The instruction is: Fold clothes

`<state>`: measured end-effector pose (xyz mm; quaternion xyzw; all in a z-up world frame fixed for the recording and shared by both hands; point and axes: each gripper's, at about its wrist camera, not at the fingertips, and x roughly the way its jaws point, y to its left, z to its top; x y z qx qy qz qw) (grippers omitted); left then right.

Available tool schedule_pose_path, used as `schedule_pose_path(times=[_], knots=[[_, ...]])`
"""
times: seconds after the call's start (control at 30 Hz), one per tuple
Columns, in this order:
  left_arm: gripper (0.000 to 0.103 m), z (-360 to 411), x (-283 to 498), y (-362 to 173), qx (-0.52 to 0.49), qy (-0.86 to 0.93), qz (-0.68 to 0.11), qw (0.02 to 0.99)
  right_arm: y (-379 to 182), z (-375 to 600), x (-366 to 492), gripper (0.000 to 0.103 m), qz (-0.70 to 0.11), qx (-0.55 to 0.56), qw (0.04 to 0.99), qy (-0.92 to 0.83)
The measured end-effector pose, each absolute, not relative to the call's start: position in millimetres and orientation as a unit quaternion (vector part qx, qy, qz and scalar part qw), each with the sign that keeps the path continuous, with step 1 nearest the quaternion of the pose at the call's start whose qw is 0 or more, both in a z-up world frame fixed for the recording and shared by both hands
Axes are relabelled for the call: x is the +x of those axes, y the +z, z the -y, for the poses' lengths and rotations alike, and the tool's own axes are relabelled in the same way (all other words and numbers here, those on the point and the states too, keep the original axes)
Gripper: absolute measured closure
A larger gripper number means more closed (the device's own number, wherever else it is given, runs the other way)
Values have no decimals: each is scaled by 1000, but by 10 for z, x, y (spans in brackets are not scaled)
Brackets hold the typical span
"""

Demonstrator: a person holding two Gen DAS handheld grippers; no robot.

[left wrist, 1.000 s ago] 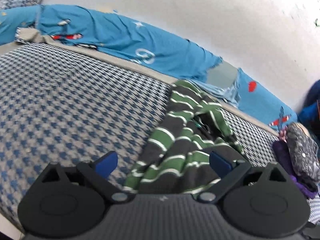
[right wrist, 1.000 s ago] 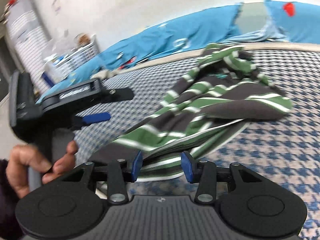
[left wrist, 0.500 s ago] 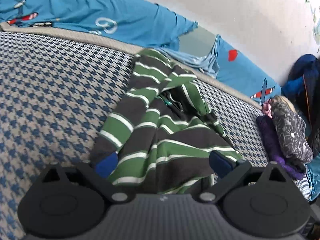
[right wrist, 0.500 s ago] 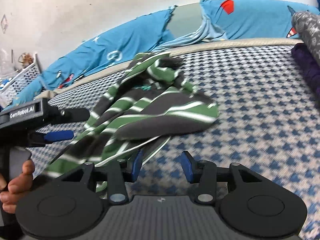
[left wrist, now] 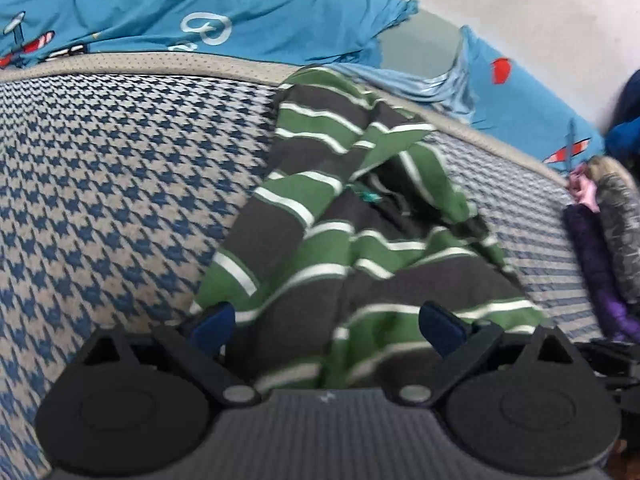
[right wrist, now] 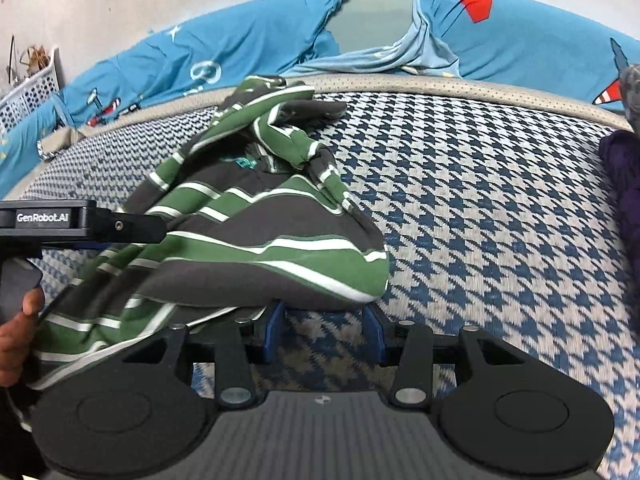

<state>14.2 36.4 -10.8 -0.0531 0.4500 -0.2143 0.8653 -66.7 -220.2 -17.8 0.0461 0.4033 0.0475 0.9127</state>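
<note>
A crumpled green, dark grey and white striped knit garment (left wrist: 344, 240) lay bunched on the blue-and-cream houndstooth mattress (left wrist: 104, 184), its far end near the mattress's beige edge. The left gripper (left wrist: 326, 326) hung low over the garment's near hem with its blue-padded fingers (left wrist: 210, 326) spread wide, cloth lying between them. The right gripper (right wrist: 324, 330) sat just beside the garment's near fold, its fingers apart and holding nothing. A bright blue aeroplane-print sheet (right wrist: 248, 44) was heaped along the wall.
</note>
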Motion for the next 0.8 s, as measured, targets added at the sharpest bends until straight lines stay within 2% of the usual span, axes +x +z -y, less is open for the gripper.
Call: schedule_pose_path(times=[0.53, 0.6, 0.8], knots=[[6, -367, 456, -211, 20, -117, -428, 896, -126, 2113, -166, 61, -351, 84, 928, 90], [4, -359, 502, -227, 50, -91, -416, 903, -116, 2074, -78, 61, -344, 95, 929, 103], [2, -454, 612, -293, 55, -88, -419, 902, -159, 1896, 209, 61, -341, 116, 922, 142]])
